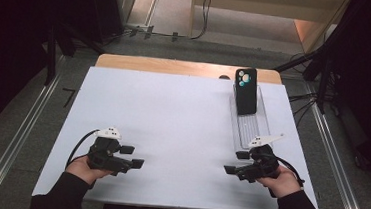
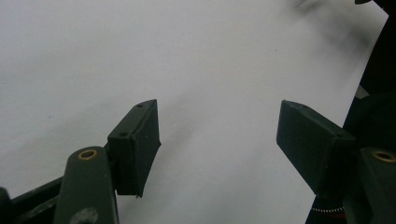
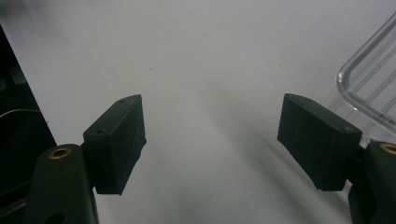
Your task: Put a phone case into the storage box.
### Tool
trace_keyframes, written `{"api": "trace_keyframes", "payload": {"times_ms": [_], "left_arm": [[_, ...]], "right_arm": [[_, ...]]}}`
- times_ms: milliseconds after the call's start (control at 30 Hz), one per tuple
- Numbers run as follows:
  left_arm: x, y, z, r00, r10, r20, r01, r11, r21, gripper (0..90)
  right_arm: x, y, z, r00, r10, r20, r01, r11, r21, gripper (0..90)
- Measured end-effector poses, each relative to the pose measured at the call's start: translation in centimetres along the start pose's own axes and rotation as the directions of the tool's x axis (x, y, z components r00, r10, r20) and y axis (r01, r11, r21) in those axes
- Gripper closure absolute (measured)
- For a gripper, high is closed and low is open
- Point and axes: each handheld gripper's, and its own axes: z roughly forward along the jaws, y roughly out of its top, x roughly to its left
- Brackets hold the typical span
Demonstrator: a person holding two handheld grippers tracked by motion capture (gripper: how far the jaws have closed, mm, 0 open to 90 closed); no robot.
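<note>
A black phone [image 1: 245, 90] with its camera side up leans in the far end of a clear plastic tray [image 1: 250, 124] at the right of the white table [image 1: 172, 118]. My left gripper [image 1: 133, 156] rests low near the front left, pointing right, jaws open with only bare table between them [image 2: 219, 135]. My right gripper [image 1: 232, 169] sits near the front right, just in front of the tray, pointing left. Its jaws stand open over bare table [image 3: 210, 135], and the tray's corner [image 3: 369, 88] lies at the right of the right gripper view.
A wooden strip [image 1: 186, 67] runs along the table's far edge. Metal rails [image 1: 15, 136] flank the table on both sides. Dark stands and cables crowd the floor at the far left and right. The person's dark sleeves [image 1: 66, 195] come in at the front edge.
</note>
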Motion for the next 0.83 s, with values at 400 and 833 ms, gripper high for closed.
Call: {"api": "trace_keyframes", "payload": {"times_ms": [400, 833], "left_arm": [[0.22, -0.11, 0.01, 1.0000, -0.006, 0.002, 0.006, 1.0000, 0.004, 30.3], [0.22, -0.10, 0.09, 1.0000, -0.004, 0.006, 0.004, 0.9999, 0.011, 30.3]], "right_arm": [[-0.24, -0.27, 0.30, 1.0000, -0.004, -0.001, 0.004, 0.9998, 0.021, 21.5], [-0.27, -0.31, 0.39, 1.0000, -0.005, -0.001, 0.005, 0.9996, 0.028, 21.5]]}}
